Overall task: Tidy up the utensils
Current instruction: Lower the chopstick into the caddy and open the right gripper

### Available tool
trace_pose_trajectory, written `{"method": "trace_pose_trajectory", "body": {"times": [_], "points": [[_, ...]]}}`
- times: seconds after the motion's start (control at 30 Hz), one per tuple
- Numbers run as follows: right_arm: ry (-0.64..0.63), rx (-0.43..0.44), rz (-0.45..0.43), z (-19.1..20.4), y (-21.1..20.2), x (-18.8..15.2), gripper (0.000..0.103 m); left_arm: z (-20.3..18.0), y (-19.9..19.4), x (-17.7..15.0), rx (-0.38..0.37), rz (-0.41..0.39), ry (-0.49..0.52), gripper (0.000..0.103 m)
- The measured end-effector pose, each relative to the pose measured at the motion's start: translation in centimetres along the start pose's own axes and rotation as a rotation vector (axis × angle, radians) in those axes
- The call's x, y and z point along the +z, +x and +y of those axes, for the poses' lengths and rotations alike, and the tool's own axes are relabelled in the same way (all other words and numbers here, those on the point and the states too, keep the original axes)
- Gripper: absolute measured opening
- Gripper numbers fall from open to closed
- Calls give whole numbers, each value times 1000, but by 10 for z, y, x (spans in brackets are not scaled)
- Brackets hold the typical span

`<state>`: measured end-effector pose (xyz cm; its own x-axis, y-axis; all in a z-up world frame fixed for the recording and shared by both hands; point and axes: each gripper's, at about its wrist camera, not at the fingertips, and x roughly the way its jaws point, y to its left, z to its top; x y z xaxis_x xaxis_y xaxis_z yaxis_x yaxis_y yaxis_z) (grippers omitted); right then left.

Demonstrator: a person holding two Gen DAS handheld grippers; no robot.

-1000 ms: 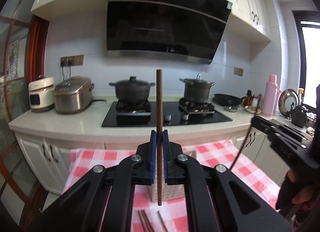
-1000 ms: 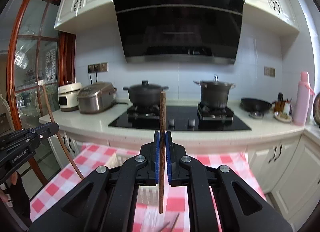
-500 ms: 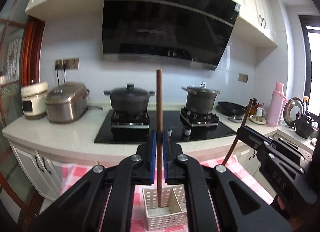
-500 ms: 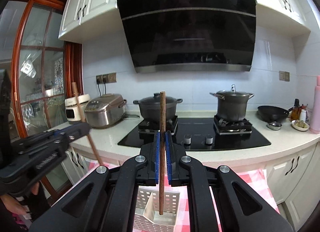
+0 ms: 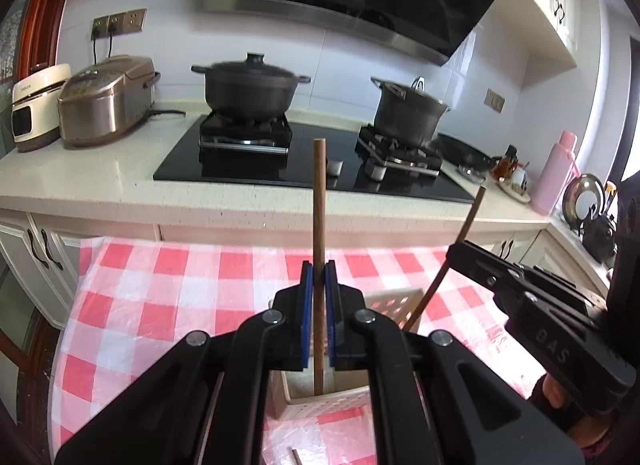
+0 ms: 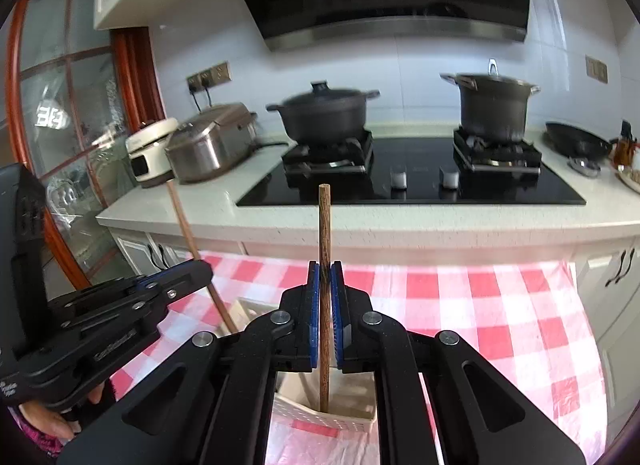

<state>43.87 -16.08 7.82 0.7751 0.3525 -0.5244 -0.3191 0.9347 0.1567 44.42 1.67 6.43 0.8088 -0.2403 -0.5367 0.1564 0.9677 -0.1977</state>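
Wooden chopstick stood upright in my left hand-held gripper, blue pads clamped together on it a little below mid-length; its lower tip sat inside the white perforated utensil holder on the red-checked tablecloth. My right hand-held gripper pinched a second chopstick the same way, with its tip also down in the holder.

Handling, as I judged it: light, stiff, thin, smooth-finished, so apt to pivot or slide between flat pads. Not fragile. A pinch near the middle, square across the shaft, kept each stick vertical; a grip nearer one end would probably have let it swing.

One more stick end lay on the cloth just in front of the holder, only partly visible.
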Motion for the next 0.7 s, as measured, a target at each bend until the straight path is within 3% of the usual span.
{"method": "trace_pose_trajectory", "body": {"times": [0.27, 0.3, 0.37, 0.43, 0.7], "points": [[45, 0, 47, -14, 25, -3, 11, 16, 15, -10, 26, 19, -19, 11], [44, -2, 49, -14, 26, -3, 13, 17, 14, -10, 29, 16, -22, 18], [46, -7, 48, -16, 27, -2, 30, 19, 11, -9, 44, 3, -27, 31], [57, -9, 41, -19, 25, -3, 37, 22, 7, -8, 54, -11, -33, 37], [61, -43, -18, -29, -14, -11, 37, 26, -34, -16, 161, -126, -29, 78]]}}
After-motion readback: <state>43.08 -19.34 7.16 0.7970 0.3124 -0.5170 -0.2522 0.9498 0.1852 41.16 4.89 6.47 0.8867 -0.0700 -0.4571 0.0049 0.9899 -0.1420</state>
